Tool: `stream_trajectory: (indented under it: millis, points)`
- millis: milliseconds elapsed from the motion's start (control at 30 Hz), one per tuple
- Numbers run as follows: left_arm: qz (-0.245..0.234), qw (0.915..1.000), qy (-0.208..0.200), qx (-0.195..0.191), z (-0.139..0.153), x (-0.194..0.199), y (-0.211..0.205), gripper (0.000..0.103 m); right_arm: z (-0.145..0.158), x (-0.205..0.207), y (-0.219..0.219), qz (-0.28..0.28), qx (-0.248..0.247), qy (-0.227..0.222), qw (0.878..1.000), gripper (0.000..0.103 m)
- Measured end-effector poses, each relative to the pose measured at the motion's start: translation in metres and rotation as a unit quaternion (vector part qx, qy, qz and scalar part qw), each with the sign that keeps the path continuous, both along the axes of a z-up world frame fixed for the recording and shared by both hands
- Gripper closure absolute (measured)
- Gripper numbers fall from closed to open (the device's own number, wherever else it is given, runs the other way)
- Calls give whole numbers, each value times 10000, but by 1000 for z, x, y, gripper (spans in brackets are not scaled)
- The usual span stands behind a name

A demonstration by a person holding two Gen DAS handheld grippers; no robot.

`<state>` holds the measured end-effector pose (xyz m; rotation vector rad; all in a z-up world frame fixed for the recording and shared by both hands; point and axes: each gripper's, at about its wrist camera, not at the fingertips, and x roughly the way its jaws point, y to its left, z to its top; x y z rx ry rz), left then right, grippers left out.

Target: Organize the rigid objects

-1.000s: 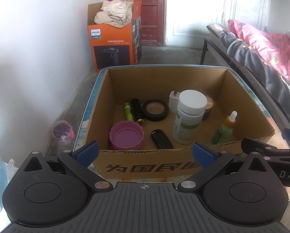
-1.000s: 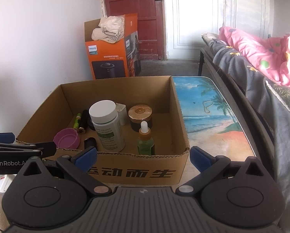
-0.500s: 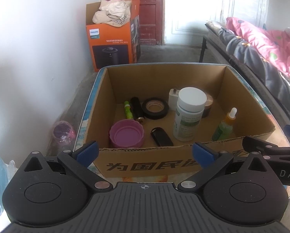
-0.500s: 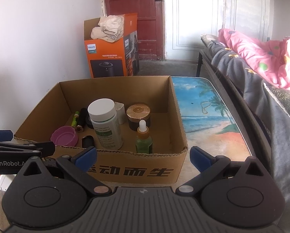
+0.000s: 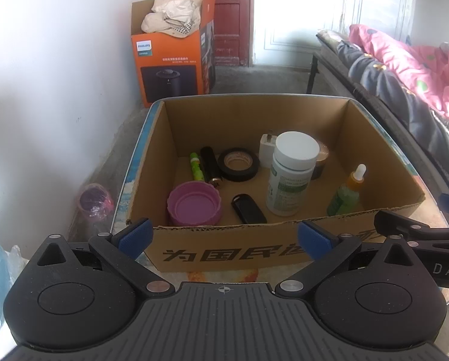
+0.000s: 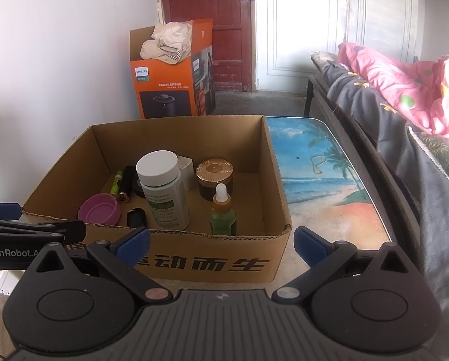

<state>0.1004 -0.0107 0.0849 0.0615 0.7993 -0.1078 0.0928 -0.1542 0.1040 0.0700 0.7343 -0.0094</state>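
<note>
Your cardboard box (image 5: 224, 252) sits on the beach-print table (image 6: 329, 186), directly ahead of both grippers, and holds all the rigid items. At its centre stands the white-capped bottle (image 5: 292, 177), upright. At 3 o'clock from it stands the green dropper bottle (image 5: 346, 194). At 9 o'clock lies the black tape roll (image 5: 239, 164), with the black cylinder (image 5: 210, 165) and the green tube (image 5: 196, 167) side by side beyond it. At 8 o'clock sit the small black device (image 5: 248, 209) and the pink lid (image 5: 194, 203), open side up. Behind the bottle, at 12 o'clock, stand the white charger (image 5: 266, 150) and the gold-lidded jar (image 6: 215, 177); contact between them cannot be confirmed.

Your left gripper (image 5: 224, 236) is spread wide and empty, short of the near wall. Your right gripper (image 6: 221, 245) is likewise released, carrying nothing.

At 11 o'clock, on the floor, stands an orange carton (image 6: 167, 84).
</note>
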Motion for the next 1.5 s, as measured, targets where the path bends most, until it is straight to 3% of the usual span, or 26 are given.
stream_trajectory:
  millis: [1500]
  points:
    - [9, 10000, 22, 16, -3, -1, 1, 0, -2, 0, 0, -30, 76, 59, 9999, 0]
